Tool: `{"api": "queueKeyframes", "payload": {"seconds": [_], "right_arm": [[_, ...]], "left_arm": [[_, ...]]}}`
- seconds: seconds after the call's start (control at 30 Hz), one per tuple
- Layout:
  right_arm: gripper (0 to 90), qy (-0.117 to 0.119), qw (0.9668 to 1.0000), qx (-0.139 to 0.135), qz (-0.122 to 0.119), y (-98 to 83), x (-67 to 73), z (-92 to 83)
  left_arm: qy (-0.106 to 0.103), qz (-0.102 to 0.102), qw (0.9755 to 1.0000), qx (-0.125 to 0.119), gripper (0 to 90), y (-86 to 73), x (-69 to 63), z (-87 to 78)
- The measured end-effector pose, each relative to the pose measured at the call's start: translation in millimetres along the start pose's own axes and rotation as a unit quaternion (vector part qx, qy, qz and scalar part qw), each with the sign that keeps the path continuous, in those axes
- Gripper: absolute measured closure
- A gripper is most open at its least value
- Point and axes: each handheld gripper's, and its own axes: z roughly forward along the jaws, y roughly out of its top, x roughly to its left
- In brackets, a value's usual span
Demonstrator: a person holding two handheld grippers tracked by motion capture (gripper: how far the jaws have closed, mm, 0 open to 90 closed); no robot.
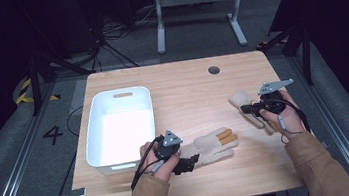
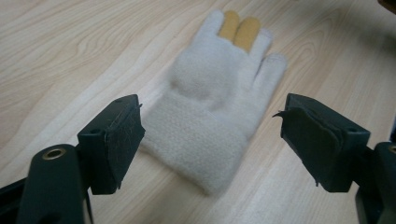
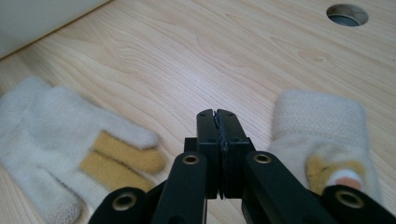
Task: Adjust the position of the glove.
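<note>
There is one wooden table (image 1: 207, 174), and on it stands one white bin (image 1: 95, 133), which is well apart from the jaws of both grippers, at the far side of the left gripper.

There are two cream gloves. The first glove (image 2: 215, 116) lies flat on the table just in front of the left gripper's jaws. Its cuff reaches into the gap between the two jaws, and its fingers point away from them. Two of its fingers are yellow, so I count two yellow fingers and the rest cream. In the right gripper view the same glove is beside the jaws on the left, a little lower than their tips. The second glove (image 3: 327, 135) lies just beside the right gripper's jaws on the right of that view, with its cuff pointing away. It carries one small yellow patch near the jaws.

There are two grippers, one in each hand of the person. The left gripper (image 2: 212, 135) has its jaws released and wide apart; the pads do not press on the glove. The right gripper (image 3: 218, 116) has its jaws clenched together with nothing between them.
</note>
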Motion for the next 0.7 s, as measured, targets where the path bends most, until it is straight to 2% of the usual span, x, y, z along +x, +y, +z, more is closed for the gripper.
{"api": "queueKeyframes", "payload": {"seconds": [0.13,0.23,0.3,0.33,0.4,0.5,0.63,0.67,0.7], "right_arm": [[89.6,0.007,1.0000,-0.002,-0.001,-0.1,1.6,2.6],[89.6,0.012,0.9999,-0.002,-0.006,1.1,3.3,4.5],[89.5,0.013,0.9999,0.000,-0.007,1.6,4.0,5.0],[88.9,0.016,0.9998,0.003,-0.012,2.9,5.9,7.1],[87.9,0.020,0.9997,0.006,-0.013,3.3,6.5,8.5],[87.8,0.032,0.9986,0.031,-0.026,4.6,10.3,19.7],[88.1,0.039,0.9977,0.043,-0.036,7.8,14.9,27.0],[88.1,0.039,0.9977,0.043,-0.036,7.8,14.9,27.0],[88.1,0.054,0.9959,0.060,-0.040,8.6,17.4,33.0]], "left_arm": [[0.005,0.007,1.0000,0.005,21.3,0.5,0.8,0.1],[0.010,0.003,0.9999,0.009,21.7,1.6,1.5,-1.8],[-0.004,-0.002,0.9997,0.024,21.9,2.8,1.1,-5.9],[-0.020,0.002,0.9990,0.041,21.4,3.8,0.1,-8.3],[-0.026,0.009,0.9986,0.046,21.3,4.5,-3.5,-9.8],[-0.022,0.016,0.9985,0.048,21.8,5.2,-8.4,-7.9],[-0.016,0.018,0.9985,0.048,21.5,4.2,-10.3,-7.3],[-0.017,0.022,0.9986,0.045,21.5,3.5,-10.5,-7.0],[-0.012,0.039,0.9982,0.044,21.0,2.3,-10.9,-6.6]]}}
